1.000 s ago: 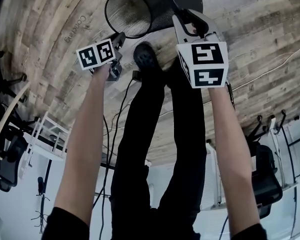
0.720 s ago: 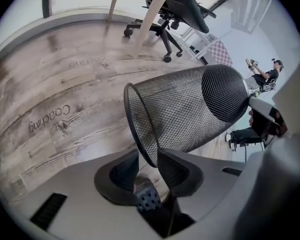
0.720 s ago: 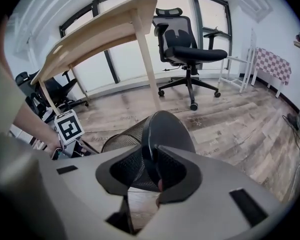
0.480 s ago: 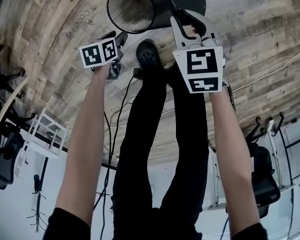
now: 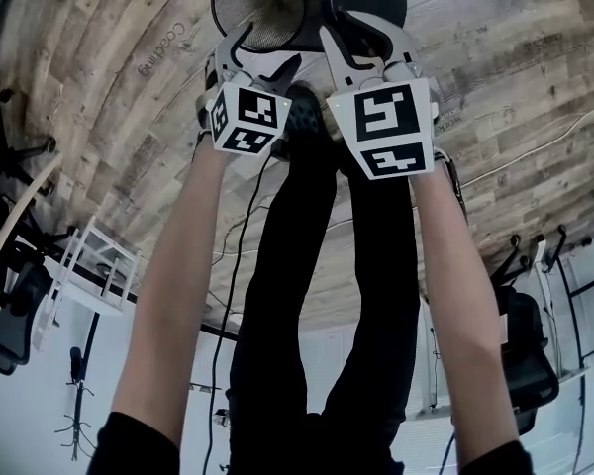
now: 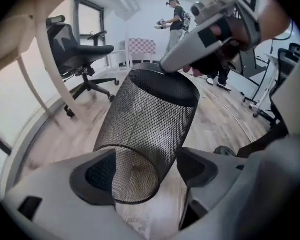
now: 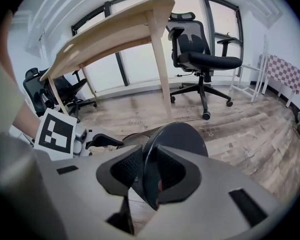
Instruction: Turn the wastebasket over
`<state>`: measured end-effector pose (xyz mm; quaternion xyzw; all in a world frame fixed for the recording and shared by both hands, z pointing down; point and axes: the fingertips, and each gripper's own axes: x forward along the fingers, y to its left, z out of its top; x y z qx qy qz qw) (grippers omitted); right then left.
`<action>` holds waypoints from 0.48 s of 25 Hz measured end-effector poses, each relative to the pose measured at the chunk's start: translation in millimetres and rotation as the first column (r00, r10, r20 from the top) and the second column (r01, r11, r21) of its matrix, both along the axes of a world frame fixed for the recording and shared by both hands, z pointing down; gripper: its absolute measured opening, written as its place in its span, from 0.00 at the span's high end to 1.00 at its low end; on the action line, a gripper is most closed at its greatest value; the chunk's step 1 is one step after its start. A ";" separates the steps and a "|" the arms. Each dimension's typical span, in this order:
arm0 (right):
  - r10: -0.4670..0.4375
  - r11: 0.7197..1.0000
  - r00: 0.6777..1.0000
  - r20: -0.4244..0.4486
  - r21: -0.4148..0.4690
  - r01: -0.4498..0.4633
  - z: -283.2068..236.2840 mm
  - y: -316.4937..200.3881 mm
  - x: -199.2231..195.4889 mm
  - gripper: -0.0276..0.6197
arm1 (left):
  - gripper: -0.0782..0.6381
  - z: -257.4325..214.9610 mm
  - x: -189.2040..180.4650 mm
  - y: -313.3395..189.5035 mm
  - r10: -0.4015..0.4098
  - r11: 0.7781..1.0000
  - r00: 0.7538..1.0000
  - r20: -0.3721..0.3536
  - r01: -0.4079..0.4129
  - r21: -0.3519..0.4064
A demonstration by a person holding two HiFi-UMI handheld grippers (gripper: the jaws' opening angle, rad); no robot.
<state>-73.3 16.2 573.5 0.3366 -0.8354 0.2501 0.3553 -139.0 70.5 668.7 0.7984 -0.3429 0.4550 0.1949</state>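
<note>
A black mesh wastebasket (image 5: 262, 8) hangs tilted above the wood floor, with its open mouth toward my left gripper (image 5: 260, 52). In the left gripper view the wastebasket (image 6: 145, 119) has its mouth end between the wide jaws of the left gripper (image 6: 145, 171). These jaws have just been opening, and the right pad stands clear of the mesh. My right gripper (image 5: 361, 38) is shut on the rim of the solid base. The right gripper view shows the wastebasket base (image 7: 182, 139) pinched edge-on in the right gripper (image 7: 150, 171).
My own legs and a black shoe (image 5: 302, 117) are right below the grippers, and a cable (image 5: 233, 265) trails along the floor. Office chairs (image 7: 202, 54) and a wooden table (image 7: 115, 31) stand nearby. Another person (image 6: 177, 19) is across the room.
The left gripper rolled over, moved up and to the right to the basket's mouth, and its jaws opened wide. The right gripper shifted slightly with the basket still in it.
</note>
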 end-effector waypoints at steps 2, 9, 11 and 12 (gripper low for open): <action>-0.011 1.000 1.000 0.011 0.001 0.011 -1.6 -1.0 -7.7 0.80 | 0.37 2.9 1.8 -5.0 0.010 1.000 1.000 0.010 -0.010 0.005; -0.053 0.998 0.997 0.056 -0.020 0.054 -4.3 0.9 -26.7 0.80 | 0.37 9.2 -9.2 1.2 -0.021 1.000 0.999 0.027 0.022 -0.019; -0.074 0.996 0.995 0.074 -0.034 0.077 -4.9 5.9 -34.3 0.80 | 0.37 11.4 -14.5 5.6 -0.043 0.998 0.999 0.031 0.044 -0.034; -0.083 0.996 0.993 0.081 -0.039 0.086 -4.9 8.5 -38.2 0.80 | 0.37 12.7 -17.3 8.0 -0.055 0.998 0.998 0.034 0.057 -0.042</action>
